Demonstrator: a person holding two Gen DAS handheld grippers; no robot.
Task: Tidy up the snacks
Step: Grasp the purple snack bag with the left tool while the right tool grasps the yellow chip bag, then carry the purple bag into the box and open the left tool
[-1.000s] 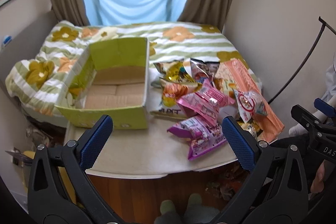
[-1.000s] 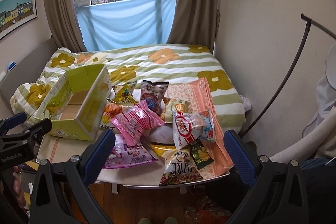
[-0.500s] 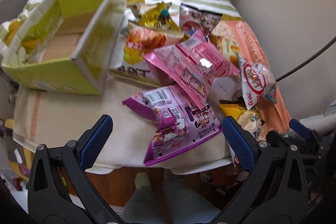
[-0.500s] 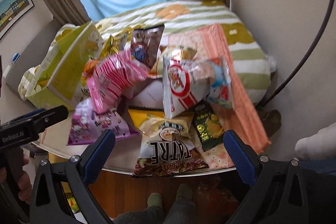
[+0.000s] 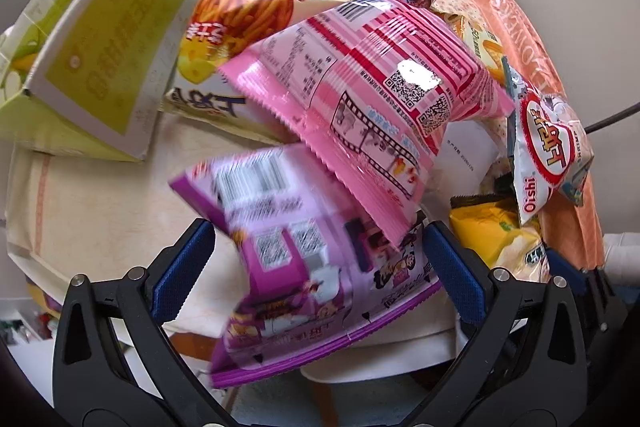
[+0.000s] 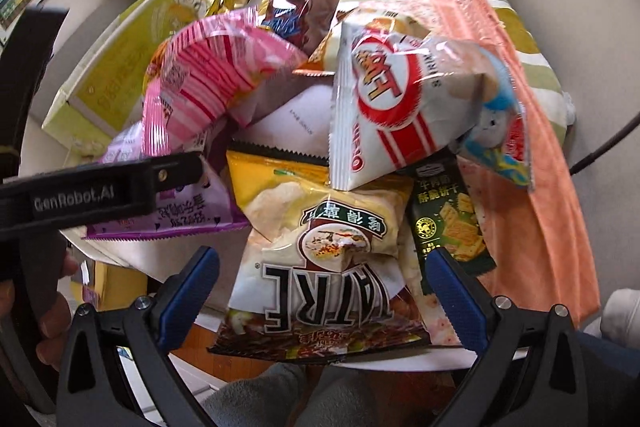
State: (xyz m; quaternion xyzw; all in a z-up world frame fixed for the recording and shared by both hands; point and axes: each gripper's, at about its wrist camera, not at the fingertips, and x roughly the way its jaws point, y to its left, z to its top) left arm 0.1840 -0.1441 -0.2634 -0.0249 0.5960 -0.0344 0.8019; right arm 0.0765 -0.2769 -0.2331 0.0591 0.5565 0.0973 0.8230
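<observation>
The left gripper (image 5: 316, 263) was spread wide with nothing between its blue pads (image 5: 182, 269), and the purple snack bag (image 5: 304, 259) lay straight ahead at twelve o'clock, filling the gap. The bag's long axis ran roughly from eleven to five o'clock, its lower edge hanging over the near rim of the cream table (image 5: 92, 203). A pink bag (image 5: 360, 99) overlapped its far end at one o'clock. The open yellow-green carton (image 5: 100, 67) stood at ten o'clock, just beside an orange bag of sticks (image 5: 224, 39).

The right gripper (image 6: 324, 279) was likewise fully open and held nothing; a brown-and-cream chip bag (image 6: 320, 275) lay at twelve o'clock between its fingers, its long axis pointing toward the gripper. The red-and-white Oishi shrimp bag (image 6: 404, 99) leaned at one o'clock, a dark green cracker packet (image 6: 448, 215) at two. Judged from this, each hand had its own bag nearest, and the purple one lay closer to the carton.
</observation>
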